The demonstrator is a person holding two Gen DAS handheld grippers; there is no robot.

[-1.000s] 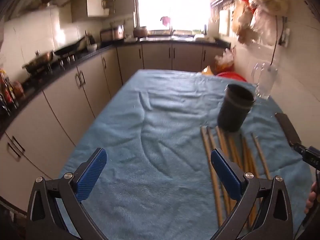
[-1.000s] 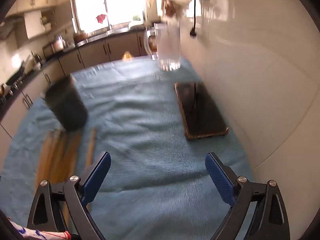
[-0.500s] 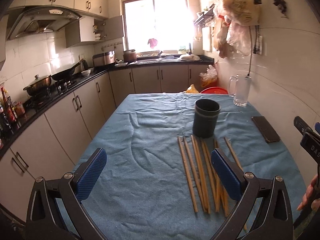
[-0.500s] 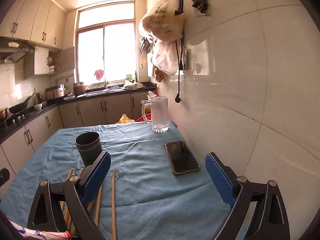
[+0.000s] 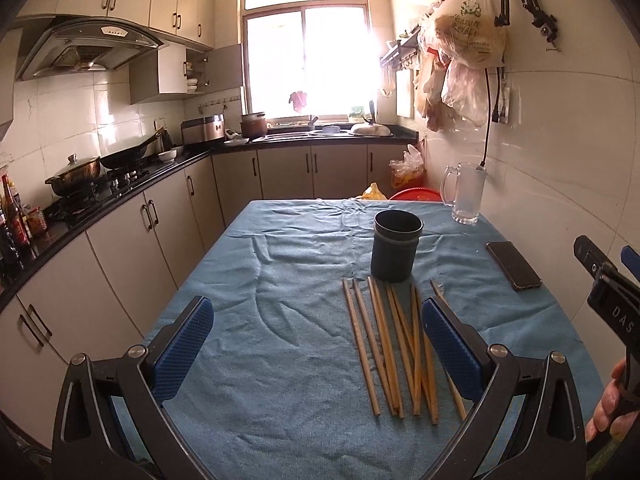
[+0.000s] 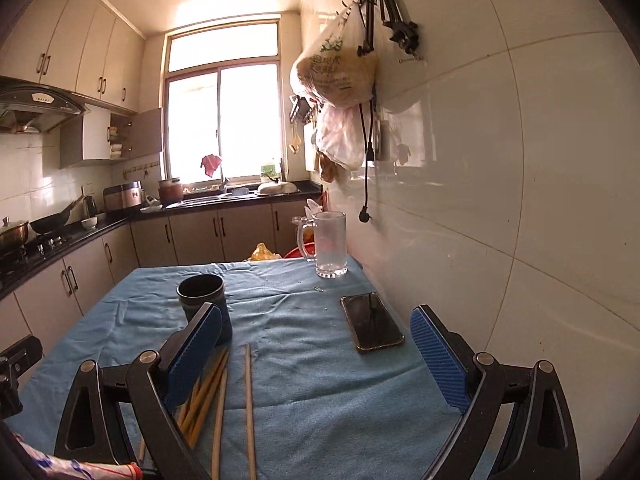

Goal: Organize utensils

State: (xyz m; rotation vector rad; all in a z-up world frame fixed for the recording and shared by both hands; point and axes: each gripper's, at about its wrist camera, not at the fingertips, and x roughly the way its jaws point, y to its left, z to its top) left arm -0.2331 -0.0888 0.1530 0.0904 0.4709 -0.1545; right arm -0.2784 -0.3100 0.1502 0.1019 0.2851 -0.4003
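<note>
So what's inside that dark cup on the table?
Nothing shows inside the dark cup; only its dark inner wall near the rim is visible. The bottom is hidden by the cup's own wall. The chopsticks lie on the blue cloth outside it.

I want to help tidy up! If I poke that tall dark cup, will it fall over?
Probably, if poked near the top: the dark cup stands upright, taller than wide, and looks empty, so likely light. The wrinkled blue cloth under it may grip the base, making it tip rather than slide. It would likely land on the chopsticks nearby.
</note>
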